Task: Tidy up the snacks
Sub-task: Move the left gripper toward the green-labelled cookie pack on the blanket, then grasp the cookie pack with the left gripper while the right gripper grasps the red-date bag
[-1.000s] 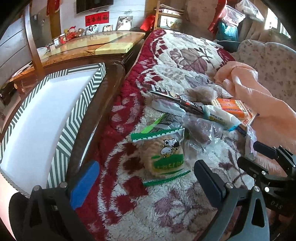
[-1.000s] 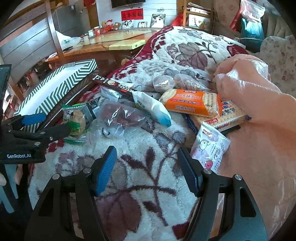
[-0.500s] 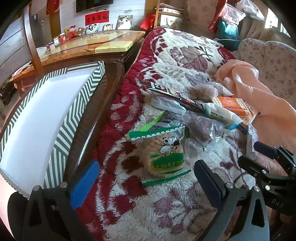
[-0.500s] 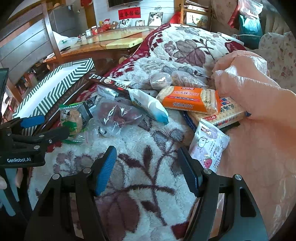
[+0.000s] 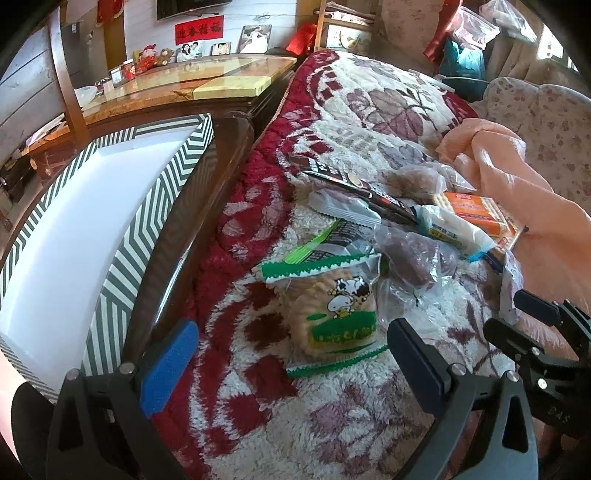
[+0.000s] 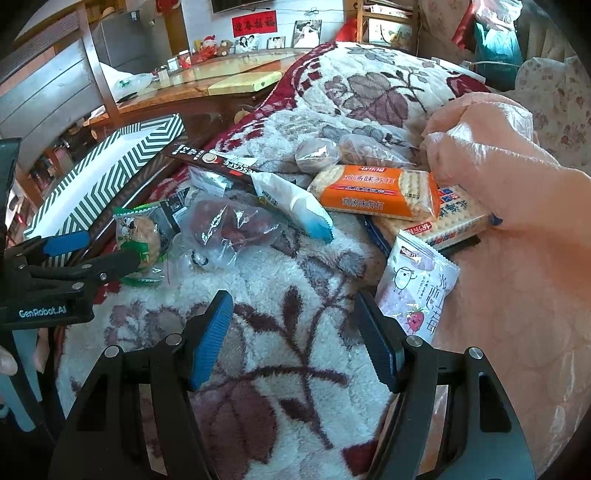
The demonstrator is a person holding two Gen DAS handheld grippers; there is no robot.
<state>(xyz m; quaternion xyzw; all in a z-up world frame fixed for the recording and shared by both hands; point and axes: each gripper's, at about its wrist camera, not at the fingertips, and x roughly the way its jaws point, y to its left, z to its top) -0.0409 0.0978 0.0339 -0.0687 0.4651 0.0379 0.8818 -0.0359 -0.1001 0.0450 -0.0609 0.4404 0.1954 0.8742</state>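
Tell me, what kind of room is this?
Probably a family living room. There are framed photos on a glass-topped wooden table, a flowery sofa, and a fluffy floral blanket with snacks spread on it.

I see the snacks strewn on the blanket (image 5: pixel 332 424). The biscuit bag (image 5: pixel 334 306) lies nearest the box (image 5: pixel 74 236), which sits to the left. Behind it lies the coffee stick (image 6: pixel 214 164); to the right, the crackers (image 6: pixel 376 192) lie on another pack (image 6: pixel 454 221).
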